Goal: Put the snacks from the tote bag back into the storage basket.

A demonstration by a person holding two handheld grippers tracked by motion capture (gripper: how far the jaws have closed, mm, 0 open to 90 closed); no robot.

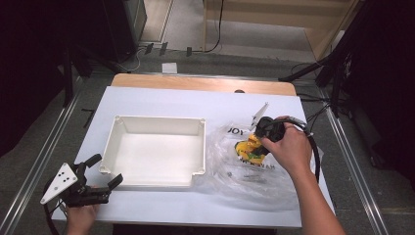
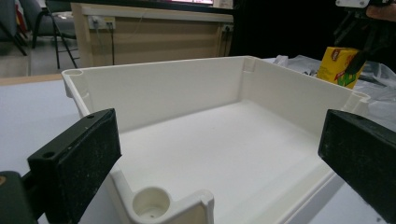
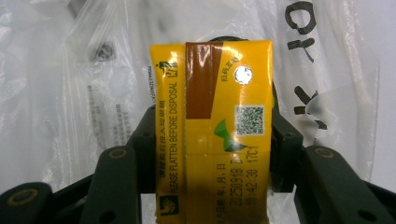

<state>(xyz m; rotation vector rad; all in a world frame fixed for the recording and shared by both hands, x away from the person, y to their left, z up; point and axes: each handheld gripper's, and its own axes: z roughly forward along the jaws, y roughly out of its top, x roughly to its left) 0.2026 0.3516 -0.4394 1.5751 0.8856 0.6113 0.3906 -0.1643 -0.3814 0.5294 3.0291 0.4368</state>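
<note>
the right gripper has its jaws clamped on a yellow drink carton, one pad against each long side, as the right gripper view shows; the carton's top, with its foil straw hole and brown stripe, faces the camera. in the high view the carton sits over a crumpled clear plastic bag with black lettering, which lies on the white desk just right of a white plastic tray. the person's right hand wraps the gripper's body from above. the left gripper rests at the near left corner of the desk, held by the left hand, and its jaws stand wide open on nothing. in the left gripper view the near corner of the tray lies between those open jaws without touching either pad, the tray's inside is bare, and the carton shows past its far right corner.
</note>
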